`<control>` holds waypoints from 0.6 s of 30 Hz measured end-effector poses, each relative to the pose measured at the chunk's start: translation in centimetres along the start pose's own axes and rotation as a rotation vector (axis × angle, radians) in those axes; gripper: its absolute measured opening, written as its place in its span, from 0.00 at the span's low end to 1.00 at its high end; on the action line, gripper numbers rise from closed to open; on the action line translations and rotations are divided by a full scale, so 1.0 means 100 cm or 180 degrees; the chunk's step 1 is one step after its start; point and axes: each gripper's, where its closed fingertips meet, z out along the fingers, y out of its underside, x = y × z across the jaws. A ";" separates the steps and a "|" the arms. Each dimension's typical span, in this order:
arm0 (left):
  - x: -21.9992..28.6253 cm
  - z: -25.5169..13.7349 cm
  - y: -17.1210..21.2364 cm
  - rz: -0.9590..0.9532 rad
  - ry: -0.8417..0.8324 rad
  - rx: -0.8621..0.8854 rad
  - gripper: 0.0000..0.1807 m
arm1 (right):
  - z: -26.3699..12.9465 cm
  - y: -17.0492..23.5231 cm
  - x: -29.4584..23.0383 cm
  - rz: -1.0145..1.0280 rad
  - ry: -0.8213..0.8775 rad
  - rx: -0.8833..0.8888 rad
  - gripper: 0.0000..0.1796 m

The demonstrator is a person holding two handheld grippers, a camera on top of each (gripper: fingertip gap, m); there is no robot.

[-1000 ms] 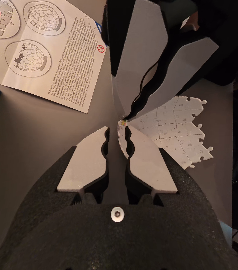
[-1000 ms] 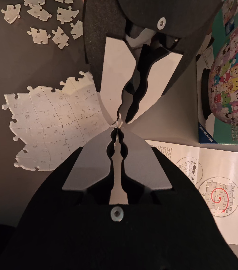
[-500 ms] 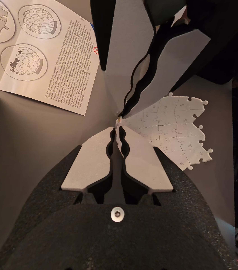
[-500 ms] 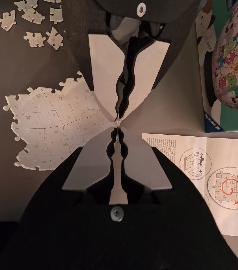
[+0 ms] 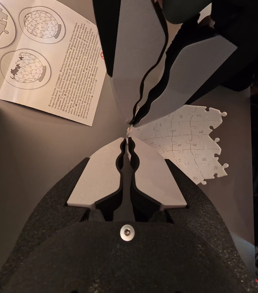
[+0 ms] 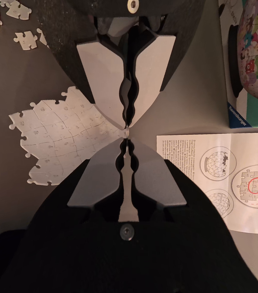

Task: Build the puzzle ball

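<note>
Your left claw (image 5: 127,139): tips pinched on edge of assembled puzzle sheet (image 5: 188,142), held edge-on above table (image 5: 30,150). Your right claw (image 6: 127,139): tips clamped on same edge from opposite side, meeting left claw tip to tip. Sheet fans sideways from pinch point. Loose pieces (image 6: 25,39) farther beyond sheet. Judgement: both claws equally near; next piece lies past sheet.

The two grippers meet tip to tip above the table (image 6: 188,111). In the right wrist view, the joined puzzle sheet (image 6: 58,139) lies left of the tips, loose puzzle pieces (image 6: 25,39) behind it, the instruction leaflet (image 6: 236,174) to the right, the puzzle box (image 6: 255,63) behind the leaflet.
</note>
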 end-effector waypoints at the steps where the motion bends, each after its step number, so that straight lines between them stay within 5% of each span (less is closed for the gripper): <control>1: 0.000 0.000 0.000 0.0003 -0.0010 0.0003 0.01 | 0.000 0.000 0.000 -0.0012 0.0019 -0.0008 0.02; 18: -0.003 -0.001 0.003 -0.0035 -0.0021 -0.0001 0.04 | 0.002 0.008 0.005 0.0063 0.0054 0.0064 0.02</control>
